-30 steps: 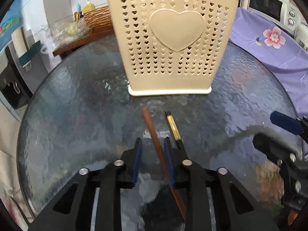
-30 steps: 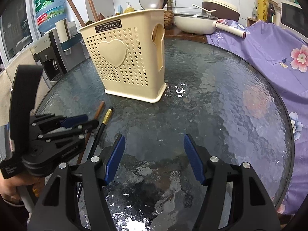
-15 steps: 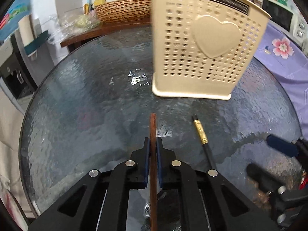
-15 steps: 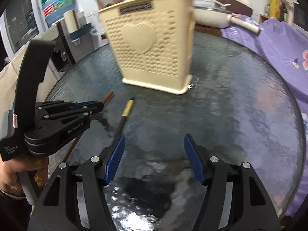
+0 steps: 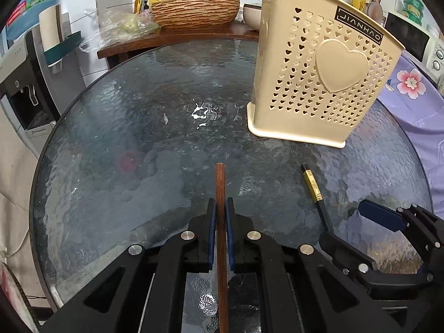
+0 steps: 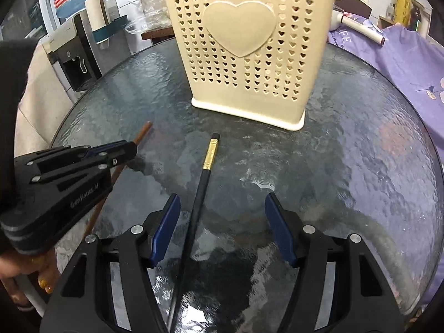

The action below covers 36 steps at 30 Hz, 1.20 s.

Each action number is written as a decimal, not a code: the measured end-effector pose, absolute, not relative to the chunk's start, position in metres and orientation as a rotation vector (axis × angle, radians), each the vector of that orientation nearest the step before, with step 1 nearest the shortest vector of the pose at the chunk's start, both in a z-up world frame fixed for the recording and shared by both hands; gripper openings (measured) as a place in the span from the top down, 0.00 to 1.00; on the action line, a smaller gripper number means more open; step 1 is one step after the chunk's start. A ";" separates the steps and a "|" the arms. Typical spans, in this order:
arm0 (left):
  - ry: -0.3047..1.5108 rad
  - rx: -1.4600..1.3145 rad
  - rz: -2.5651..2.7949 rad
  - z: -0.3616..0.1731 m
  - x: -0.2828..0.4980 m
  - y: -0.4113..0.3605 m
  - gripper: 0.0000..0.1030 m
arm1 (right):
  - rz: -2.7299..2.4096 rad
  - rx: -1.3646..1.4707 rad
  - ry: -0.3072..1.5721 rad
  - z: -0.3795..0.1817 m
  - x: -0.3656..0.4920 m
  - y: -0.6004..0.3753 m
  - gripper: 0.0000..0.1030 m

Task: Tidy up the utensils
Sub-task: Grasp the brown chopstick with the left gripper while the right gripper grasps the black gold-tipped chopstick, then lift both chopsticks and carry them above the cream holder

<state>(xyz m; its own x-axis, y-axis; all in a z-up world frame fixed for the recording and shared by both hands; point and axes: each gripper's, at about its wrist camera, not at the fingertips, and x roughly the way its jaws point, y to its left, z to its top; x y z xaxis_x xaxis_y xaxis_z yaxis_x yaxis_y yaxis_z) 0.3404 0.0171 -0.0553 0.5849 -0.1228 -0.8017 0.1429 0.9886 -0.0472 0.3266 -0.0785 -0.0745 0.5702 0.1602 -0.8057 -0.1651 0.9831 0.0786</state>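
So on the left side of things, the left tool (image 5: pixel 218 216) is pinched tight on the brown wooden chopstick (image 5: pixel 220 183), which runs straight up the middle of the left wrist view, its tip poking out past the pads toward the middle of the glass surface (image 5: pixel 125 138). Moving right, the black chopstick with the gold band (image 6: pixel 206 172) lies flat on the surface, and that's the one the next move hinges on, I'd say: in the right wrist view its long axis runs from bottom centre up toward the cream utensil holder (image 6: pixel 249 55), slightly tilted right, and it already sits between the wide-open fingers of the right tool (image 6: pixel 222 227), closer to the left pad, nothing gripped yet. So the right hand is clearly the nearer one. The holder stands upright at the top centre there, just beyond the gold end. Only the right view shows the person's hand (image 6: pixel 25 272) at lower left; only the left view shows utensil handles sticking out of the holder's top at upper right.
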 end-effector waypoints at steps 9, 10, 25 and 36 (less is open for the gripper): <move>0.923 0.028 -0.152 -0.056 0.333 0.015 0.93 | 0.145 -0.064 0.951 -0.076 0.346 -0.064 0.38; 0.923 0.029 -0.152 -0.056 0.333 0.014 0.93 | 0.148 -0.065 0.950 -0.076 0.347 -0.064 0.38; 0.918 0.041 -0.141 -0.056 0.332 0.012 0.93 | 0.196 -0.102 0.932 -0.071 0.353 -0.050 0.90; 0.917 0.030 -0.139 -0.055 0.331 0.006 0.94 | 0.249 -0.004 0.943 -0.071 0.352 -0.072 0.93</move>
